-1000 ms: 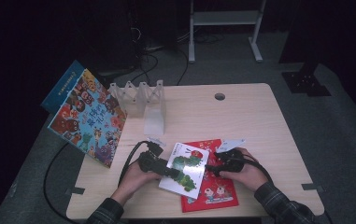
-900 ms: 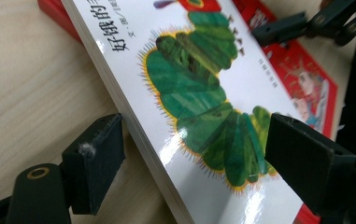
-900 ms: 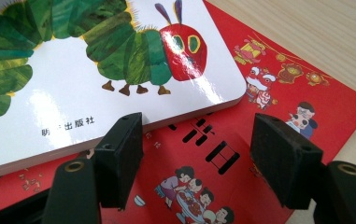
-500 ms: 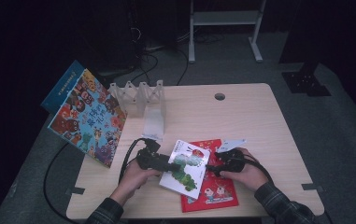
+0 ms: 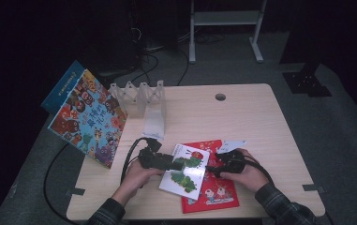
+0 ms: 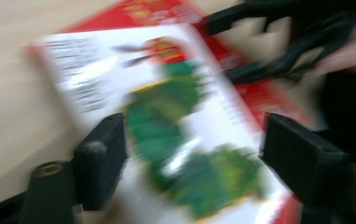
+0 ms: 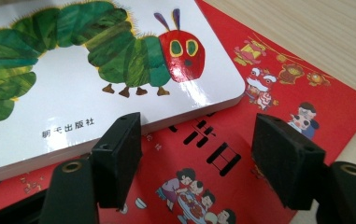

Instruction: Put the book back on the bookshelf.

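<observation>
White, glossy and thick-boarded, the caterpillar picture book [image 5: 186,168] lies askew on top of the flat red paperback with cartoon figures [image 5: 213,190], near the front edge of the pale wooden table [image 5: 256,122]. Neither book looks lifted or gripped yet, so the handling seems barely begun. The left gripper [image 5: 178,165] has just been closing, its jaws apart over the white cover; the right gripper [image 5: 211,168] has been widening, gaping at the books' edge, pinching nothing.

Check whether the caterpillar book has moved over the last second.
No. The caterpillar book still overlaps the left part of the red book, no nearer to the round hole beyond it.
</observation>
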{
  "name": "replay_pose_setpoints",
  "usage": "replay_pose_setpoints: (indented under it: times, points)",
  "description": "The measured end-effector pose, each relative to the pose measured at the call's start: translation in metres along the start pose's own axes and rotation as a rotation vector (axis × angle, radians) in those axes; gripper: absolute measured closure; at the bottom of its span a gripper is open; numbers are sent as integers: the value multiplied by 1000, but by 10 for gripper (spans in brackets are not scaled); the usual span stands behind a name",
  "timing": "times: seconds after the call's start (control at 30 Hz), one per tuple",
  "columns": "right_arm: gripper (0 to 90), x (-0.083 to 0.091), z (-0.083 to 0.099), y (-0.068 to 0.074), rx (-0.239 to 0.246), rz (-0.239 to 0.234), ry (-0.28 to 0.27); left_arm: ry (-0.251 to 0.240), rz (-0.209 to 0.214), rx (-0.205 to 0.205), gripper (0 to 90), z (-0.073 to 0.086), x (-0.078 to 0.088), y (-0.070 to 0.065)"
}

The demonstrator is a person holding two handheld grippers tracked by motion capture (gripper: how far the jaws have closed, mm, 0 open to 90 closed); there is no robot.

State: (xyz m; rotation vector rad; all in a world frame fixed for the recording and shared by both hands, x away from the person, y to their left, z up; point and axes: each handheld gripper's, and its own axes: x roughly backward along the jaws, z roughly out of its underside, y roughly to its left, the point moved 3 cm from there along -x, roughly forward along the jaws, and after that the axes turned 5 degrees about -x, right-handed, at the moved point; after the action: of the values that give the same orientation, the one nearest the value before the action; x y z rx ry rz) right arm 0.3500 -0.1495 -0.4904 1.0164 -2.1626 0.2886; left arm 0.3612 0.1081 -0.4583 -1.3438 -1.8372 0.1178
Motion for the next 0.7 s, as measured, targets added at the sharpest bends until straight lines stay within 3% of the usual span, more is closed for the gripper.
replay_pose_setpoints:
  times: [0.07, 0.13, 0.37, 0.53, 0.7]
  points:
    - [306, -1, 0, 2, 19, 12, 5, 12, -37, -23, 228, 0, -2, -1]
    - [305, -1, 0, 2, 19, 12, 4, 7, -37, -13, 226, 0, 0, 1]
    - [315, 3, 0, 2, 7, -7, 11, 54, -120, 6, 191, 12, 8, 9]
    - [308, 9, -2, 11, 3, -54, -9, 103, -117, 26, 158, 23, 10, 14]
    - [297, 4, 0, 25, 43, -113, 22, 129, -109, 33, 129, 27, 6, 15]
